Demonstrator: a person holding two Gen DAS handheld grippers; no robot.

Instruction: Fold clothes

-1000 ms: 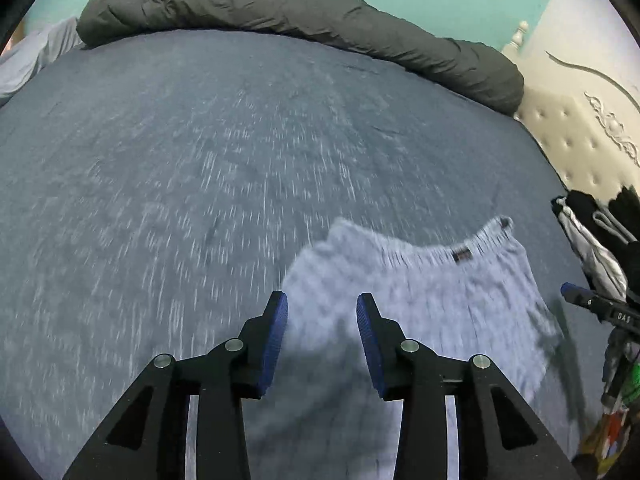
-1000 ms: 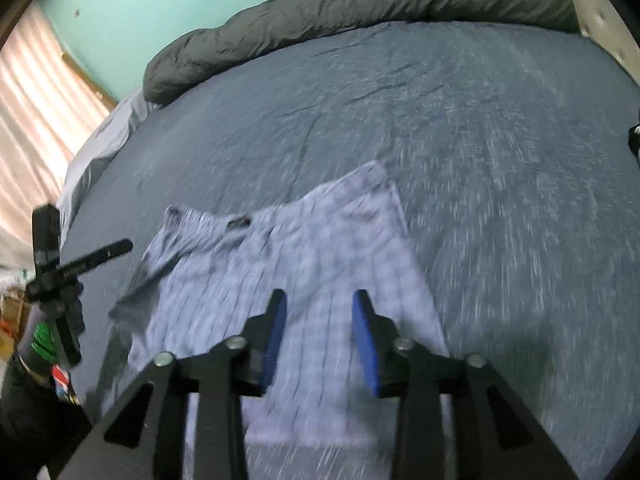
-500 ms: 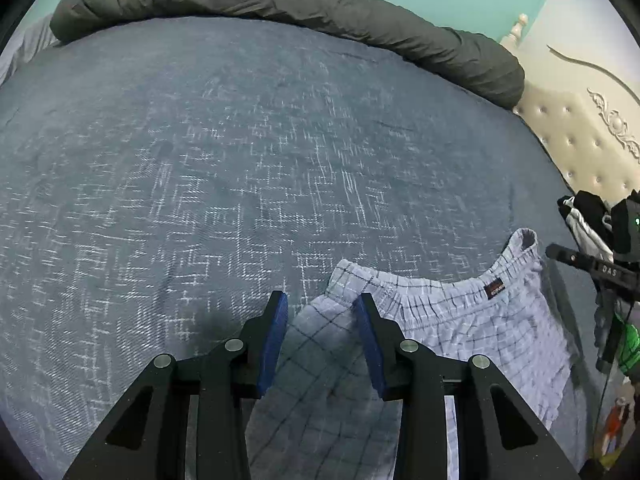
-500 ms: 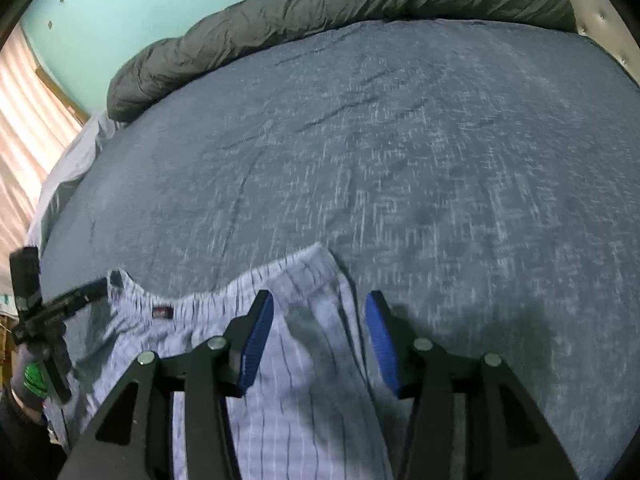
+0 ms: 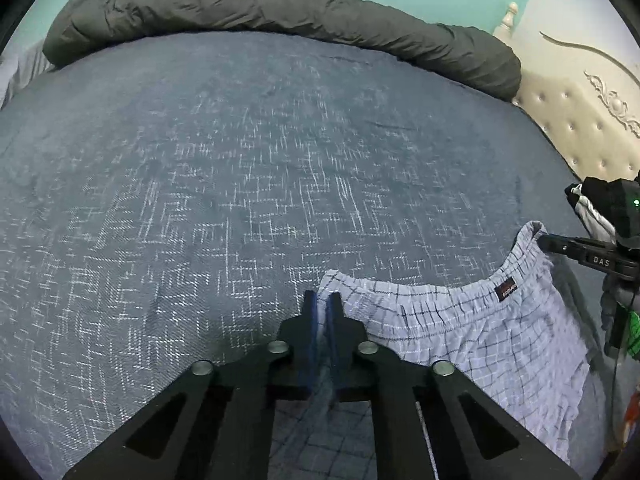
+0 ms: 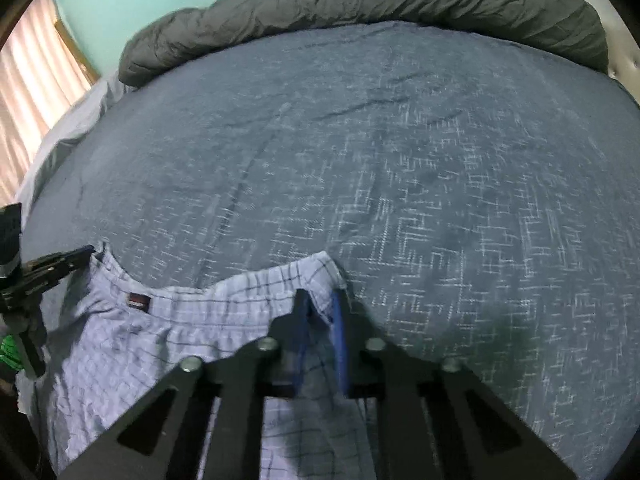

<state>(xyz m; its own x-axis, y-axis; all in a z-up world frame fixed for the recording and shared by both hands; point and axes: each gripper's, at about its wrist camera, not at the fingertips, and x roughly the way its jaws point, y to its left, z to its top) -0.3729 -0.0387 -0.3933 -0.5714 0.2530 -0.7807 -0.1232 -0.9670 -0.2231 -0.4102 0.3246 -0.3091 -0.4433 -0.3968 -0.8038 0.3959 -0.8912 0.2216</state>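
Observation:
Light blue checked shorts lie on the blue-grey bed cover, waistband away from me, with a dark label on it. In the left wrist view my left gripper is shut on the waistband's left corner. My right gripper has its blue pads pressed close on the right corner of the shorts, with a fold of cloth pinched between them. Each gripper also shows in the other's view: the right gripper and the left gripper sit at opposite waistband ends.
A rolled dark grey duvet lies along the far side of the bed. A padded cream headboard stands at the right, with a pile of black and white clothes before it. A curtain hangs at the left.
Both grippers came down and forward to the waistband and went from open to shut on its two corners. The waistband now sags between them.

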